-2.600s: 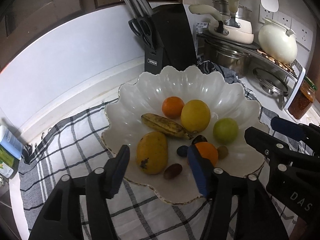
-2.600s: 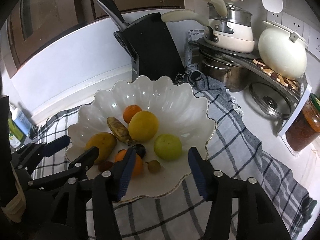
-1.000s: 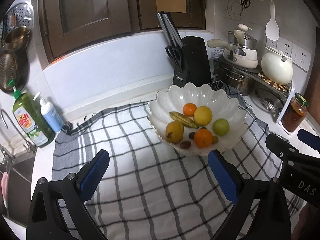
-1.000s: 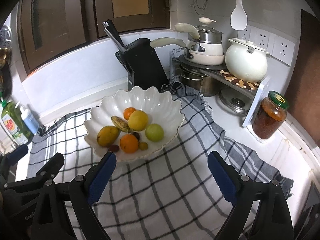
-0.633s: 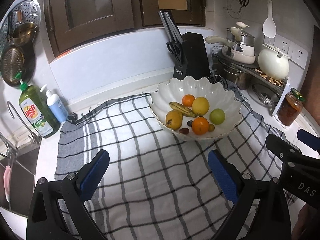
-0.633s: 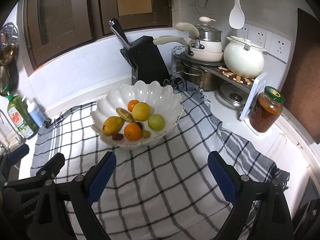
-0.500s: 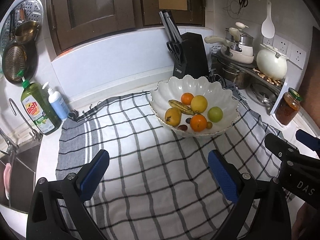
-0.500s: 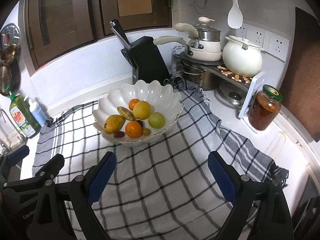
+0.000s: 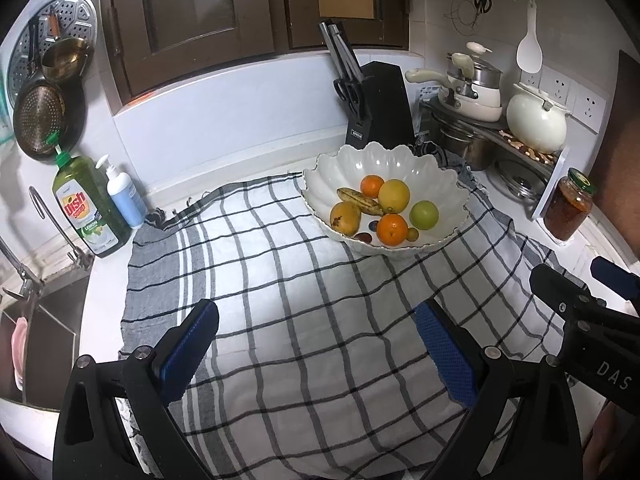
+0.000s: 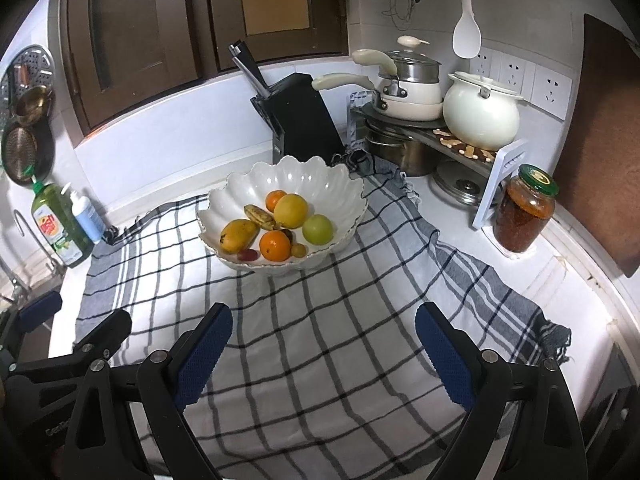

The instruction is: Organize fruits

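**Hovering over the cloth, both tongs empty**

Left tongs spread wide, blue pads apart, nothing between them. Right tongs likewise agape and empty. Both hang above the checked cloth that covers the desk, well short of the fruit.

White scalloped bowl sits on the far part of the cloth, just before the black knife block. All fruit lies inside it:
- mango at the left, a small dark red fruit touching its near side
- spotted banana behind the mango, leaning against the yellow citrus
- small orange at the back
- larger orange at the front, a small olive-coloured fruit just beside it
- green round fruit at the right
- one dark fruit half hidden between the oranges; kind unclear

Surroundings: green dish soap bottle and white pump bottle at the cloth's left edge near the sink; jar with green lid to the right, beside a rack carrying a cream pot.
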